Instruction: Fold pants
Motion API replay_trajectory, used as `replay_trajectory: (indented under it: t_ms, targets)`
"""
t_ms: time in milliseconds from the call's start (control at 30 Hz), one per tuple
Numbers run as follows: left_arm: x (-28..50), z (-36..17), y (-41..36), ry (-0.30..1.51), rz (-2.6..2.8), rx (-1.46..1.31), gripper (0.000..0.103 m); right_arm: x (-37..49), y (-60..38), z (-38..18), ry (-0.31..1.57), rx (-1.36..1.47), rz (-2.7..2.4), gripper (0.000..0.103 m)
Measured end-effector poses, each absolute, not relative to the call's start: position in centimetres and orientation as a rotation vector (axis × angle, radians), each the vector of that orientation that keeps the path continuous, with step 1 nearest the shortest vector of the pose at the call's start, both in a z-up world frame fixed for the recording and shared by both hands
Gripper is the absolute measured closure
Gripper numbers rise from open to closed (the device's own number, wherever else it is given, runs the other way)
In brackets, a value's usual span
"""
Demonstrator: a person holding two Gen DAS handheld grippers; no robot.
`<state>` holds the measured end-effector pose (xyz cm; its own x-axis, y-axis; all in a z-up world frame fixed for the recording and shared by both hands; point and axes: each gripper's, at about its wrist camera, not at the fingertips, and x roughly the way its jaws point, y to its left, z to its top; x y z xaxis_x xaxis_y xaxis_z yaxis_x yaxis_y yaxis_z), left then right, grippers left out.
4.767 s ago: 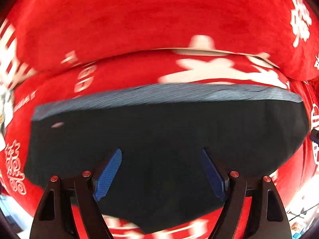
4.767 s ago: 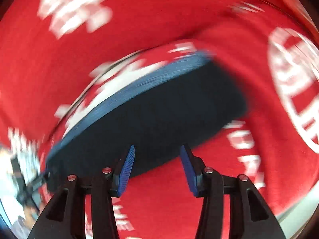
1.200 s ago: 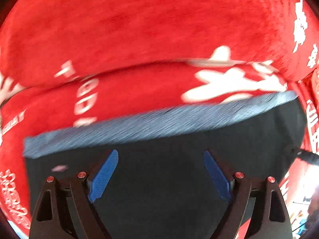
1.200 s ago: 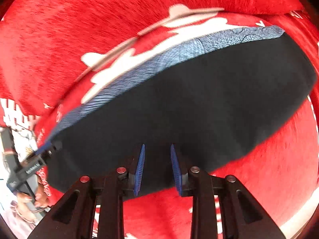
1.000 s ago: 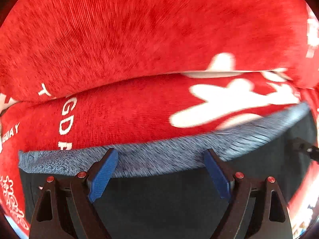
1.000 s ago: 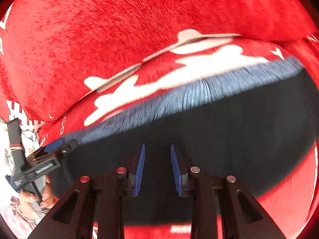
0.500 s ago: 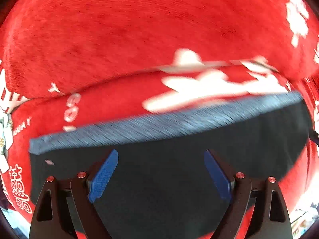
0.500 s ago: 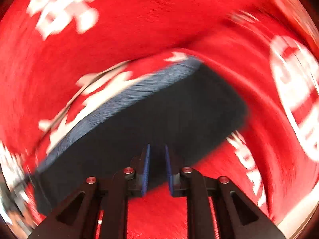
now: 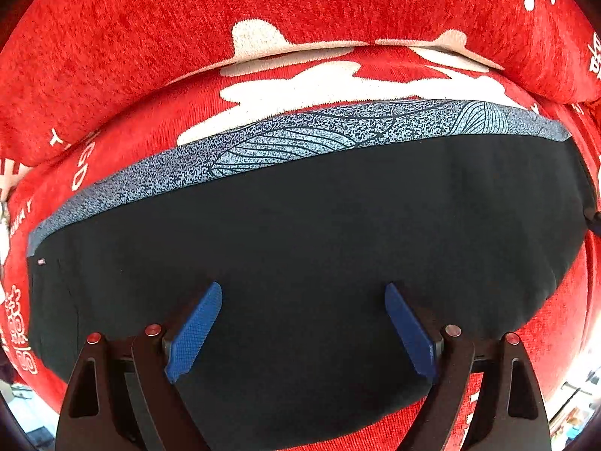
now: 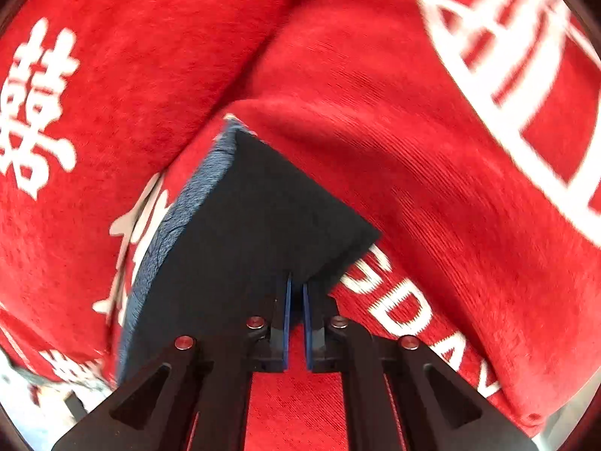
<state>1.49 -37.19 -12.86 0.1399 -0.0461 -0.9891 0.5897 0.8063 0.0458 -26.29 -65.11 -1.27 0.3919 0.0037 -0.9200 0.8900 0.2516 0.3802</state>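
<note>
Pinching shut at the near edge of the folded pants (image 10: pixel 240 248), the right gripper (image 10: pixel 295 323) appears to hold nothing.
Dark pants with a speckled blue waistband (image 9: pixel 300 139) lie flat on the red sofa cushion (image 9: pixel 188 37), long axis crosswise; the left gripper (image 9: pixel 300 330) hovers spread wide above their middle, nearer, touching nothing.

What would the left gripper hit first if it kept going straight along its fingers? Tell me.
The left gripper, open, points at the dark pants lying on the red blanket. It would likely meet the black fabric first, well short of the patterned waistband; depth is unclear.
</note>
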Motion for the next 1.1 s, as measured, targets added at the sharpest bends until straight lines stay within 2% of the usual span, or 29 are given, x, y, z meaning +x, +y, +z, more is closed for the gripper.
replay_trajectory:
  t_ms: [33, 100, 200, 333, 533, 667, 867, 900, 933, 1000, 1100]
  targets:
    - [1.5, -12.8, -37.3, 1.364, -0.483, 0.492, 0.013, -27.1, -65.2, -1.3, 0.965, 1.175, -0.788, 0.084]
    - [1.3, -12.7, -37.4, 1.356, -0.479, 0.504, 0.013, -28.0, -65.2, -0.9, 0.946, 1.196, -0.820, 0.077]
    - [1.1, -12.3, -37.3, 1.340, -0.471, 0.512, 0.013, -27.4, -64.1, 0.5, 0.953, 1.189, -0.742, 0.077]
    - [0.7, -11.5, -37.9, 1.358, -0.463, 0.493, 0.013, -22.6, -59.9, 2.2, 1.031, 1.062, -0.504, 0.077]
    - [-1.7, -11.2, -39.4, 1.359, -0.502, 0.604, 0.013, -14.3, -50.4, -0.4, 1.283, 0.753, -0.265, 0.077]
    - [-1.6, -10.6, -37.7, 1.393, -0.511, 0.573, 0.013, -14.3, -47.5, -0.5, 1.355, 0.544, -0.285, 0.080]
    - [-1.0, -9.8, -34.7, 1.443, -0.512, 0.523, 0.013, -18.4, -46.6, 0.8, 1.425, 0.628, -0.343, 0.079]
    - [-1.0, -9.6, -34.2, 1.451, -0.510, 0.516, 0.013, -19.2, -46.3, 1.2, 1.419, 0.660, -0.363, 0.077]
    - [-1.1, -9.3, -33.7, 1.455, -0.509, 0.511, 0.013, -19.3, -46.6, 1.0, 1.418, 0.680, -0.374, 0.067]
    - [-1.5, -8.8, -32.5, 1.465, -0.519, 0.492, 0.013, -20.4, -45.5, 1.3, 1.417, 0.726, -0.407, 0.055]
    - [-2.2, -8.7, -30.9, 1.482, -0.527, 0.497, 0.013, -20.9, -43.4, 1.7, 1.412, 0.775, -0.425, 0.055]
